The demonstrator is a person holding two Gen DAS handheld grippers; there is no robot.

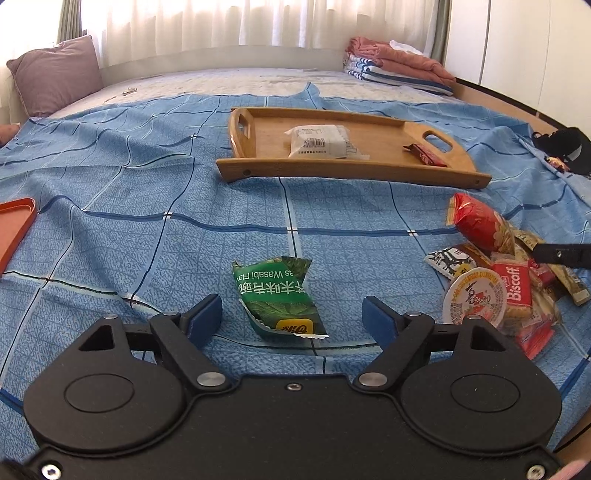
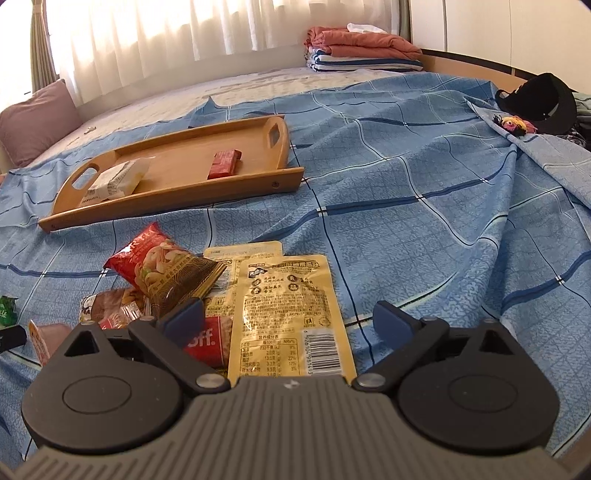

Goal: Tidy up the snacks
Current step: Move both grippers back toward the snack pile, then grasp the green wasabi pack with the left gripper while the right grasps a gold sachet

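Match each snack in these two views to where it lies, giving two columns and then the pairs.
Things:
1. white packet
2. green wasabi packet
3. yellow pouch
4. Biscoff packet

Places:
A. alone on the sheet, between the left gripper's fingers
B. in the wooden tray
C. in the snack pile
D. between the right gripper's fingers

Pairs: 1-B, 2-A, 3-D, 4-C

Home bedroom, bed (image 1: 147, 155) with blue checked sheet, pillow (image 1: 55, 74), curtained window (image 1: 221, 22)
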